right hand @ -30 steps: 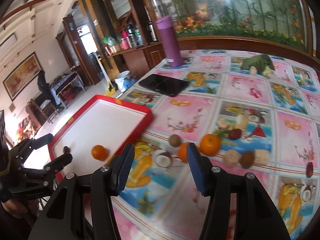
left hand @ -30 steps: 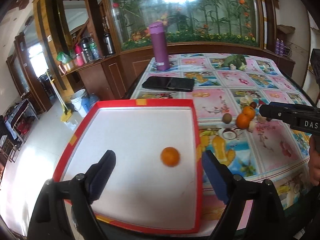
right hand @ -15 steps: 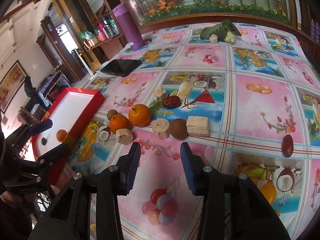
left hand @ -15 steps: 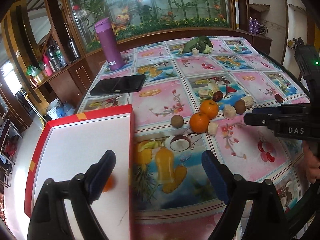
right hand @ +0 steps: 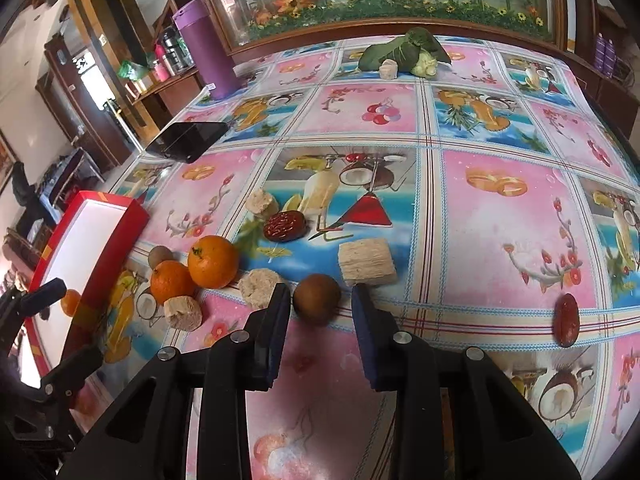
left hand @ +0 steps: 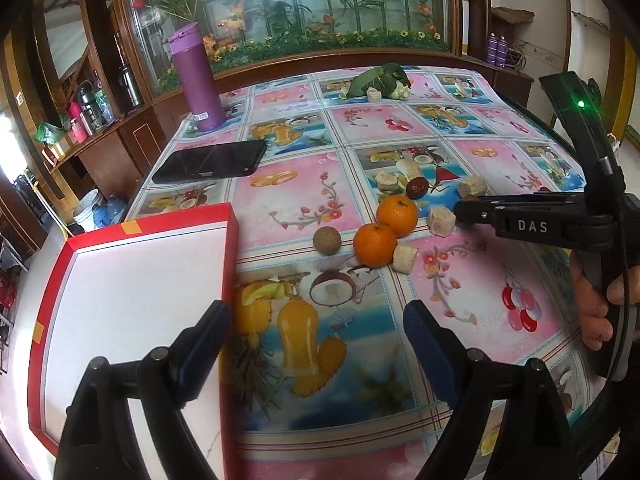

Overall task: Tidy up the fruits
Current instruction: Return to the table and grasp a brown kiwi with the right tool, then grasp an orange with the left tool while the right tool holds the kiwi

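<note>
My right gripper point(right hand: 320, 300) is open, with a brown round fruit point(right hand: 316, 298) just between its fingertips on the tablecloth. Two oranges point(right hand: 212, 262) point(right hand: 172, 282), a small brown fruit point(right hand: 160, 257), a red date point(right hand: 284, 226) and several beige chunks point(right hand: 366, 261) lie around it. My left gripper point(left hand: 316, 330) is open and empty, low over the table beside the red tray point(left hand: 230, 240). One orange point(right hand: 71, 302) lies in the tray. The oranges point(left hand: 396, 214) also show in the left wrist view.
A black phone point(left hand: 210, 162) and a purple bottle point(left hand: 198, 80) stand at the far left. A leafy vegetable point(right hand: 404, 54) lies at the far edge. Another red date point(right hand: 566, 320) lies to the right. The tray overhangs the table's left edge.
My right gripper moved forward to the brown fruit, which now sits between its fingers. My left gripper swung right, away from the tray's inside toward the table.
</note>
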A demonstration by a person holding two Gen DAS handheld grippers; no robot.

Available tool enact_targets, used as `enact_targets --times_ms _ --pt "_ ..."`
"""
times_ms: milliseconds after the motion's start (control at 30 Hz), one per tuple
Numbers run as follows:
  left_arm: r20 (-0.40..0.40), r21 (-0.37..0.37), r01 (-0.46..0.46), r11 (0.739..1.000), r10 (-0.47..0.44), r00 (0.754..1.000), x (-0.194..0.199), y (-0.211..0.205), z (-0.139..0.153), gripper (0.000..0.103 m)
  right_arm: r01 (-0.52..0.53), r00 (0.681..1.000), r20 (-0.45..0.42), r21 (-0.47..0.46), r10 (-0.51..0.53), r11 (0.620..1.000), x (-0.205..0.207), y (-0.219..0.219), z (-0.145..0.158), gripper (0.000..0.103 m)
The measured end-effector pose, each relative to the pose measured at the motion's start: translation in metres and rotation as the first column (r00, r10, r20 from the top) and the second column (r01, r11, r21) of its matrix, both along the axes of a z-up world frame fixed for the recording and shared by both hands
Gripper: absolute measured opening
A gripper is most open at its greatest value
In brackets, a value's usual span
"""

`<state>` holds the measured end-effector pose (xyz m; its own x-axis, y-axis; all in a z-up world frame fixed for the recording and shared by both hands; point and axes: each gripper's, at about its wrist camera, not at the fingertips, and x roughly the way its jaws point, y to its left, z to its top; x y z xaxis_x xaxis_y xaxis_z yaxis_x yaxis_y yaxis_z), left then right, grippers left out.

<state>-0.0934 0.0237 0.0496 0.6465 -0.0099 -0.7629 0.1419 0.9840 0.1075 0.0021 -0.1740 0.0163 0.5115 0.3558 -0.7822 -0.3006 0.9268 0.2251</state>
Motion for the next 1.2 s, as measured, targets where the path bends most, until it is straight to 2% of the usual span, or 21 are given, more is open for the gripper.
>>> enact_targets --times_ms 100,133,267,333,433,467,533,667,800,867,1033,1200 --pt "-0.012 -0.021 0.019 1.000 -0.019 1.000 0.000 -0.006 -0.001 0.090 -0.015 1.000 0.021 -0.038 0.016 0.999 0.000 0.005 0.000 0.029" --pt "-0.012 -0.025 0.025 0.999 -0.026 1.000 0.000 -0.007 0.000 0.090 -0.016 0.999 0.027 -0.056 0.018 0.998 0.000 0.005 0.000 0.024" --pt "-0.026 -0.042 0.053 0.998 -0.054 0.998 0.001 -0.015 0.000 0.089 -0.008 1.000 0.007 -0.031 0.008 0.999 0.001 -0.002 0.001 0.024" --pt "-0.030 -0.052 0.062 0.997 -0.063 0.998 0.003 -0.018 0.000 0.085 -0.004 1.000 -0.002 0.008 0.004 1.000 0.001 -0.007 0.005 0.024" --pt "-0.041 -0.059 0.057 0.997 -0.059 0.997 0.010 -0.019 -0.001 0.074 0.007 1.000 0.011 0.056 -0.008 0.998 -0.002 -0.014 0.013 0.024" --pt "-0.043 -0.048 0.056 0.997 -0.058 0.997 0.014 -0.020 -0.003 0.070 0.011 1.000 0.011 0.068 -0.012 0.998 -0.002 -0.016 0.014 0.024" --pt "-0.051 -0.016 0.046 0.999 -0.047 0.998 0.020 -0.020 -0.006 0.069 0.020 1.000 0.005 0.085 -0.020 0.996 -0.003 -0.020 0.016 0.024" --pt "-0.072 -0.026 0.061 0.998 -0.063 0.995 0.026 -0.021 -0.008 0.064 0.040 0.999 0.000 0.095 -0.040 0.995 -0.003 -0.025 0.018 0.024" --pt "-0.052 0.042 0.050 0.998 -0.048 0.997 0.035 -0.020 -0.008 0.064 0.035 0.999 -0.003 0.116 -0.035 0.993 -0.004 -0.026 0.020 0.024" --pt "-0.060 0.081 0.041 0.996 -0.036 0.998 0.043 -0.018 -0.012 0.060 0.029 1.000 -0.005 0.127 -0.028 0.991 -0.005 -0.027 0.021 0.024" --pt "-0.074 0.088 0.059 0.994 -0.053 0.996 0.054 -0.021 -0.018 0.058 0.031 1.000 -0.002 0.132 -0.031 0.991 -0.007 -0.027 0.022 0.024" --pt "-0.096 0.052 0.098 0.994 -0.093 0.991 0.057 -0.032 -0.020 0.058 0.047 0.999 -0.008 0.139 -0.046 0.989 -0.005 -0.031 0.022 0.024"
